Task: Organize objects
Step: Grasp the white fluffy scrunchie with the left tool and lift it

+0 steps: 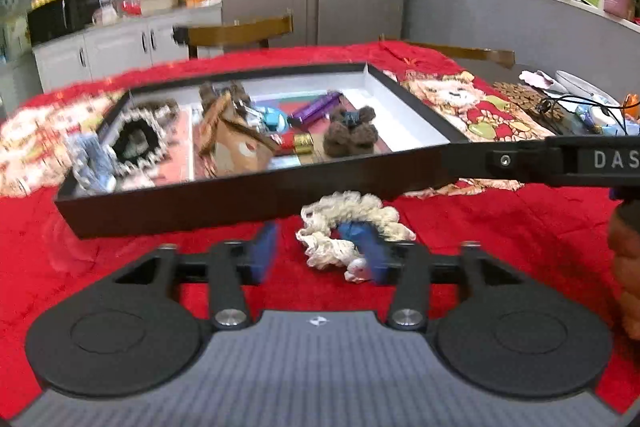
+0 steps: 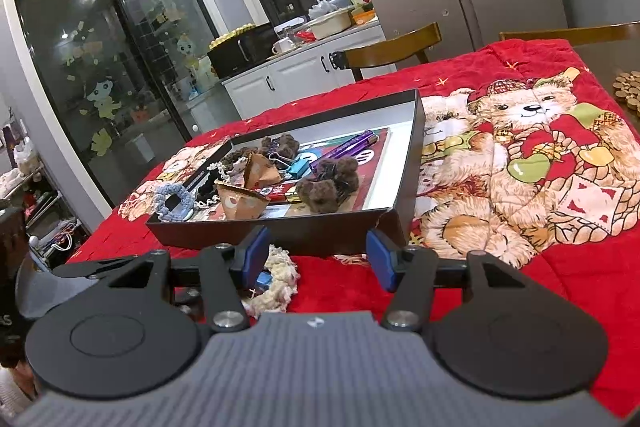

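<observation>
Red bear-print cloth point(image 2: 520, 167) covers a kitchen table where a shallow black tray point(image 1: 224, 203) already holds most of the small things being sorted: brown fuzzy scrunchies point(image 2: 326, 185), a purple lighter point(image 2: 352, 145), binder clips and folded paper cones, apparently gathered there to keep them in one place. One item is not yet in the tray, a cream crocheted scrunchie point(image 1: 352, 223), lying on the cloth just outside the near wall. The left gripper point(image 1: 322, 253) hangs low over it with fingers parted moderately; the right-side blue pad point(image 1: 376, 251) sits inside the scrunchie's loop, the other pad just beside it, holding nothing, likely lined up for a pinch. The right gripper point(image 2: 318, 259) hovers close by, fingers also spread and empty, aimed at the tray's near wall, with the scrunchie off to its left.
</observation>
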Tool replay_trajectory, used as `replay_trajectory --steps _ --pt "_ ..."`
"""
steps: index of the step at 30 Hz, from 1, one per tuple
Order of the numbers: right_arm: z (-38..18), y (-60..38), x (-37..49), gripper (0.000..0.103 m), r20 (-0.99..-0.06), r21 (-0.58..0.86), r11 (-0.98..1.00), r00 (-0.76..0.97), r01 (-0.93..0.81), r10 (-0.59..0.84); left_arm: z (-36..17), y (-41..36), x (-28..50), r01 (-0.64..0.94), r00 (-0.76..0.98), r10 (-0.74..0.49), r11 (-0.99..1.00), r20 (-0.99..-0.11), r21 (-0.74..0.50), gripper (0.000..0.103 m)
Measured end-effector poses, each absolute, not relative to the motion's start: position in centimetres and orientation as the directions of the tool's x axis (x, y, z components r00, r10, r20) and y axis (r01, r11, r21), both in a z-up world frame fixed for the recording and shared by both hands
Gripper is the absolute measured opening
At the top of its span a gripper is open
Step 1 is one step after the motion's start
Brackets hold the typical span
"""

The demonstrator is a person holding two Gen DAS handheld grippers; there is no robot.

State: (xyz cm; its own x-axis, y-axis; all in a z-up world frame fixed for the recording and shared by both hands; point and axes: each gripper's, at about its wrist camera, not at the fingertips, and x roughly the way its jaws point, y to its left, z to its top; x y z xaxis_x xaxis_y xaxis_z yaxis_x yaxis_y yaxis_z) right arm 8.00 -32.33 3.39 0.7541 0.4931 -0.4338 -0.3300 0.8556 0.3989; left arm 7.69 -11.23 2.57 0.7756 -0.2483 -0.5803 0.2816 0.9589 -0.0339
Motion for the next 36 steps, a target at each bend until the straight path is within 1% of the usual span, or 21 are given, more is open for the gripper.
replay_trajectory --steps 2,3,4,5,6,7,8,13,17,26,30,33,36 --pt "3.3 -32.4 8.1 0.059 -0.437 0.403 0.856 0.754 -0.324 0.491 2.1 -11.2 8.1 0.273 0.762 -0.252 0.96 -0.597 -0.057 0.064" --pt "3.3 -32.4 8.1 0.059 -0.438 0.404 0.855 0.753 -0.323 0.492 2.0 -11.2 8.2 0.261 0.766 -0.238 0.964 -0.597 -0.049 0.062" --pt "3.2 -32.4 8.2 0.059 -0.439 0.407 0.855 0.752 -0.321 0.491 1.9 -11.3 8.4 0.251 0.767 -0.22 0.967 -0.603 -0.034 0.05" --pt "3.2 -32.4 8.2 0.059 -0.44 0.41 0.854 0.752 -0.319 0.492 1.8 -11.3 8.5 0.244 0.766 -0.21 0.969 -0.607 -0.027 0.033" --pt "3.2 -32.4 8.1 0.059 -0.438 0.411 0.853 0.751 -0.32 0.493 1.8 -11.0 8.7 0.247 0.763 -0.223 0.968 -0.607 -0.046 0.028" --pt "3.2 -32.4 8.1 0.059 -0.437 0.41 0.854 0.753 -0.32 0.492 1.9 -10.8 8.7 0.249 0.755 -0.24 0.966 -0.61 -0.071 0.021" --pt "3.2 -32.3 8.1 0.059 -0.436 0.408 0.854 0.753 -0.323 0.493 2.0 -10.7 8.7 0.246 0.753 -0.243 0.966 -0.611 -0.081 0.021" --pt "3.2 -32.0 7.9 0.059 -0.434 0.401 0.855 0.753 -0.33 0.494 2.2 -10.8 8.2 0.241 0.765 -0.226 0.969 -0.604 -0.056 0.016" --pt "3.3 -31.9 7.8 0.059 -0.429 0.398 0.855 0.756 -0.333 0.495 2.8 -10.4 8.0 0.228 0.772 -0.219 0.972 -0.597 -0.062 0.015" --pt "3.6 -31.5 7.5 0.059 -0.419 0.383 0.855 0.759 -0.35 0.498 4.8 -9.8 6.8 0.211 0.824 -0.199 0.977 -0.531 -0.039 0.014" --pt "3.7 -31.4 7.5 0.059 -0.415 0.378 0.854 0.76 -0.357 0.501 5.8 -8.8 6.7 0.195 0.838 -0.2 0.979 -0.508 -0.063 0.014" --pt "3.5 -31.0 7.7 0.059 -0.428 0.385 0.854 0.752 -0.351 0.502 6.6 -7.7 6.4 0.177 0.849 -0.194 0.981 -0.491 -0.082 0.014" --pt "3.4 -30.6 8.0 0.059 -0.438 0.381 0.855 0.745 -0.353 0.503 7.4 -6.4 5.8 0.194 0.856 -0.223 0.975 -0.467 -0.11 0.014"
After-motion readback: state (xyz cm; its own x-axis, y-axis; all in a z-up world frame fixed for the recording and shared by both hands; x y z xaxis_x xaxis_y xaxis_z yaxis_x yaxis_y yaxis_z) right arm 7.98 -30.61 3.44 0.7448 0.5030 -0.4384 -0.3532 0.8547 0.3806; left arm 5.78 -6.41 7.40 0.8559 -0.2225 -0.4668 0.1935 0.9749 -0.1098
